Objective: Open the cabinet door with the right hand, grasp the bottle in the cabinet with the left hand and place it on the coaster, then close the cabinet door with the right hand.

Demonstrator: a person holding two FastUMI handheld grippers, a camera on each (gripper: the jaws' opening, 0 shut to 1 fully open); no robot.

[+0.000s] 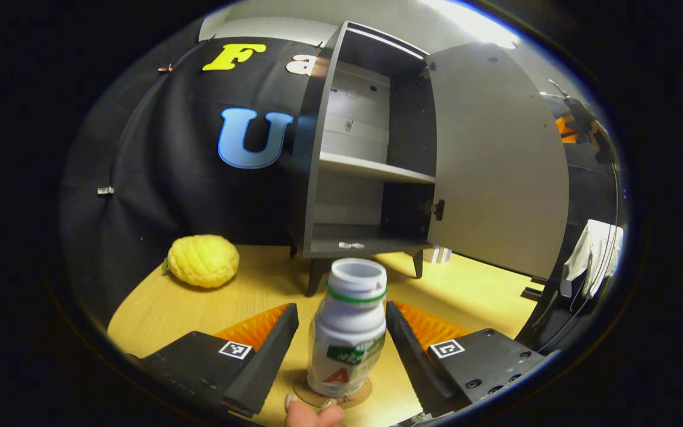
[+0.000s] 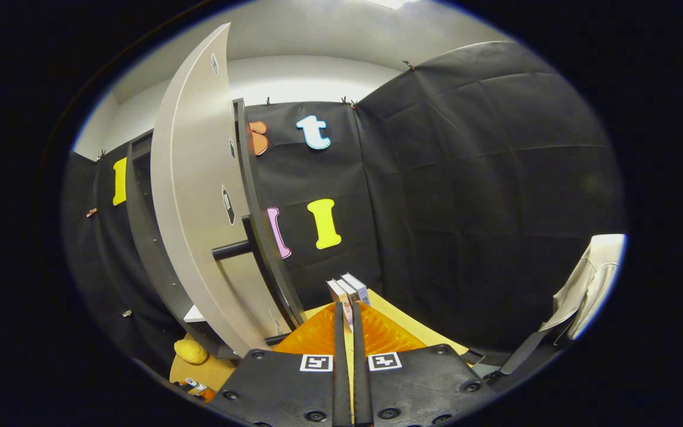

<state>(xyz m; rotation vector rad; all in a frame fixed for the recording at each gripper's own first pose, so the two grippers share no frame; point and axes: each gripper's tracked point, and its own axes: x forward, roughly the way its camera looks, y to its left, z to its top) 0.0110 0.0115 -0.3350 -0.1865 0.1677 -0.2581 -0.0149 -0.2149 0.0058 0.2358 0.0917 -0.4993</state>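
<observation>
So the bottle (image 1: pixel 350 332) is standing upright on the round coaster (image 1: pixel 332 396) on the near part of the wooden table (image 1: pixel 158 308). The left gripper (image 1: pixel 341 332) has its fingers spread wide on either side of it, with gaps both ways, so nothing's pinching it. A fingertip (image 1: pixel 312 413) pokes in at the very bottom edge. Farther back the cabinet (image 1: pixel 365 160) sits with its door (image 1: pixel 498 160) swung open to the right, shelves bare apart from a small bit on the bottom one. A bumpy yellow lemon-ish thing (image 1: pixel 203 260) sits to the left. In the right gripper view, the right gripper (image 2: pixel 347 332) has its fingers pressed together on nothing, just right of the door's (image 2: pixel 196 196) edge and its bar handle (image 2: pixel 232 250), with some small boxes (image 2: pixel 348 290) beyond.
</observation>
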